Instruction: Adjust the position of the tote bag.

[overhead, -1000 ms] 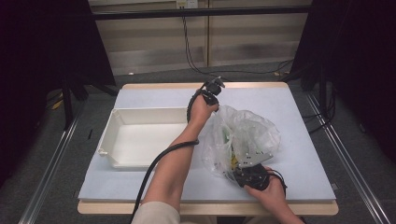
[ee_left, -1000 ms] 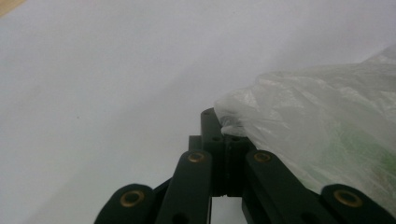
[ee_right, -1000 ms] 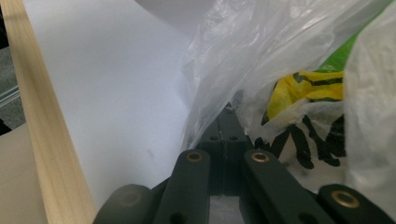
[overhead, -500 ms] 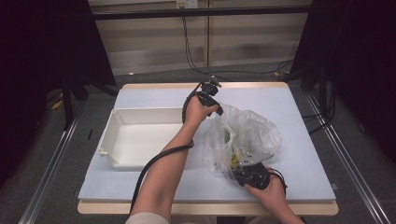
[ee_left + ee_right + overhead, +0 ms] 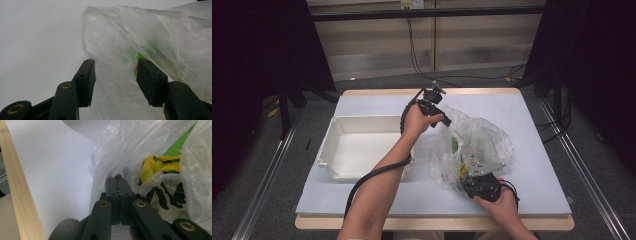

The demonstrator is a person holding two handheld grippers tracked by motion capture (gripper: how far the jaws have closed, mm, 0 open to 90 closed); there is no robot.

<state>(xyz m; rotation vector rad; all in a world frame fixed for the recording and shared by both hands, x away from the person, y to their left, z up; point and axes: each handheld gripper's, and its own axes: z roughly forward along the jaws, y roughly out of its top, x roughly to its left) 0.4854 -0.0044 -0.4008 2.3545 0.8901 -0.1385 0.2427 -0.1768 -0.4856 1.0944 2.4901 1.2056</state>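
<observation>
A pale blue worktop carries a white tray at its left and a clear plastic bag of packets at its right. The left gripper has just opened its fingers; they stand apart with bag film between them, unpressed. The right gripper has its fingers clamped on the bag's near edge.

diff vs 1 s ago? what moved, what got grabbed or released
The left gripper has let go of the far edge of the clear crinkled plastic bag: its jaws have just been opening, the film loose between them, and the hand drew back toward the table's far side. Unchanged: the right gripper stays shut on the bag's near edge; the white rectangular plastic tray sits as before.
</observation>
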